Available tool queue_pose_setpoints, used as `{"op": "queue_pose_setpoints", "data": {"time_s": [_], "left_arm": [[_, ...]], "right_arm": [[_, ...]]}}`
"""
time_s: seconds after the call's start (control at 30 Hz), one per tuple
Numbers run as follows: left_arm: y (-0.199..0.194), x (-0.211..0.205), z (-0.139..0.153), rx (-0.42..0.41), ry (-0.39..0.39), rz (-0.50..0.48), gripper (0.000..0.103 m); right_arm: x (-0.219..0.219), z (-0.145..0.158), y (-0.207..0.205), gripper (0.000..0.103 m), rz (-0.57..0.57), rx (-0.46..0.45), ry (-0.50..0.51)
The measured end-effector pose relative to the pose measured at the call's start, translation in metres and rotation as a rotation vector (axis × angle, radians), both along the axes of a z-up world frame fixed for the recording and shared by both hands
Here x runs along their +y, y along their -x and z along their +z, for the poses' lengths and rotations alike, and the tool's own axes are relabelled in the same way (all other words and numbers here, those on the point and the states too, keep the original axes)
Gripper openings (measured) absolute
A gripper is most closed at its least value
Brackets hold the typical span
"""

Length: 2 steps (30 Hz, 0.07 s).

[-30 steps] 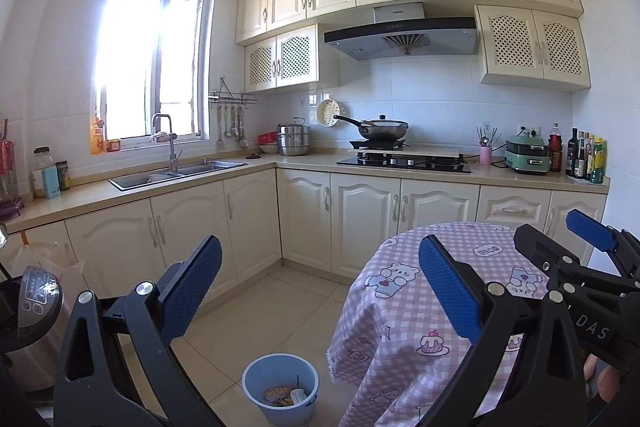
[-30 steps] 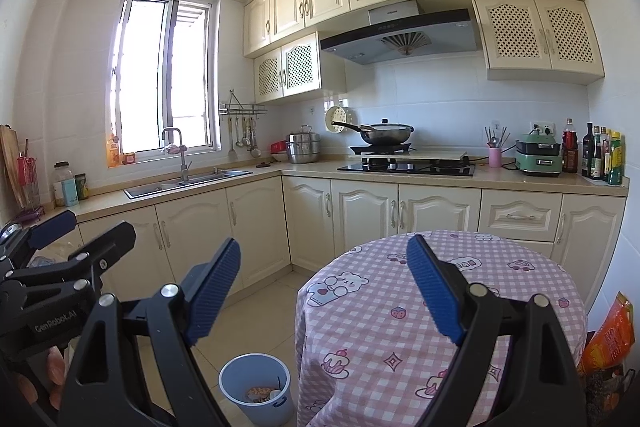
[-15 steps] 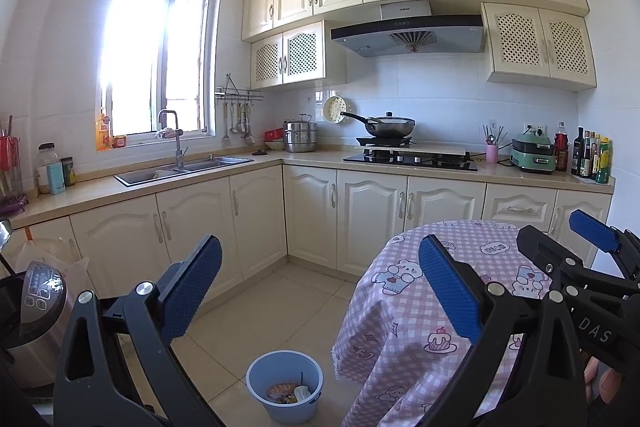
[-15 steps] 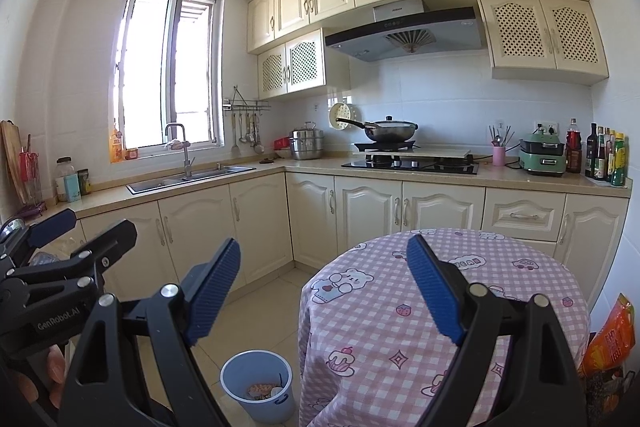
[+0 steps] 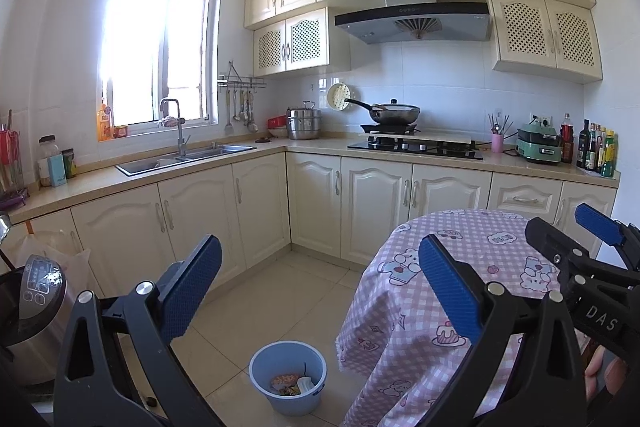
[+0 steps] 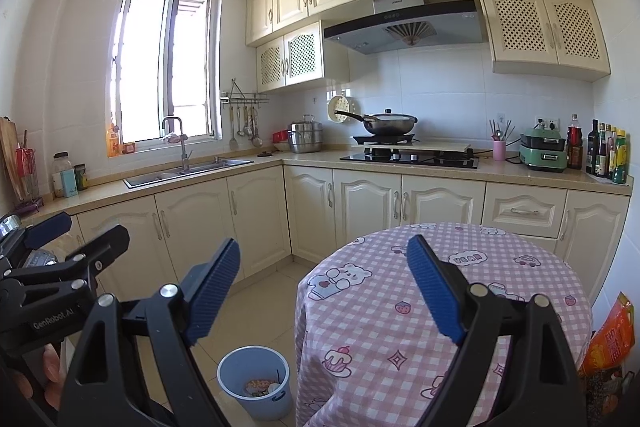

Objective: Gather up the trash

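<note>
Two tongs are held up over the kitchen floor, both spread wide with nothing between their blue pads. The left tongs (image 5: 320, 291) frame a blue bin (image 5: 287, 375) that stands on the tiled floor just beside the draped edge of the round tabletop (image 5: 472, 239). Inside the bin lie a few bits of trash (image 5: 289, 383): a printed wrapper and something white. From the right wrist, the right tongs (image 6: 324, 287) point toward the pink checked cloth, with the bin (image 6: 256, 379) low between the pads and the left tongs off at the left edge. An orange bag (image 6: 612, 335) sits low at the right, past the tabletop (image 6: 520, 259).
</note>
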State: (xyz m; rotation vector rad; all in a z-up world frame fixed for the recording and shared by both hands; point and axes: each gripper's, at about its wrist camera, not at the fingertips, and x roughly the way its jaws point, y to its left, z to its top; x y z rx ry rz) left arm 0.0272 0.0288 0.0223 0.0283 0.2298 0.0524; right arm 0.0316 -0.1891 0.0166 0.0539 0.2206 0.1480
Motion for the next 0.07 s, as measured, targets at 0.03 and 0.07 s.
{"op": "queue_pose_setpoints", "data": {"time_s": [0.03, 0.07], "left_arm": [[-0.0031, 0.0015, -0.0013, 0.005, 0.007, 0.005, 0.095], [-0.0059, 0.0028, -0.0028, 0.010, 0.011, 0.010, 0.095]], "right_arm": [[-0.0016, -0.0012, -0.0045, 0.084, -0.001, 0.006, 0.001], [-0.0035, -0.0029, -0.0086, 0.084, -0.003, 0.012, 0.001]]}}
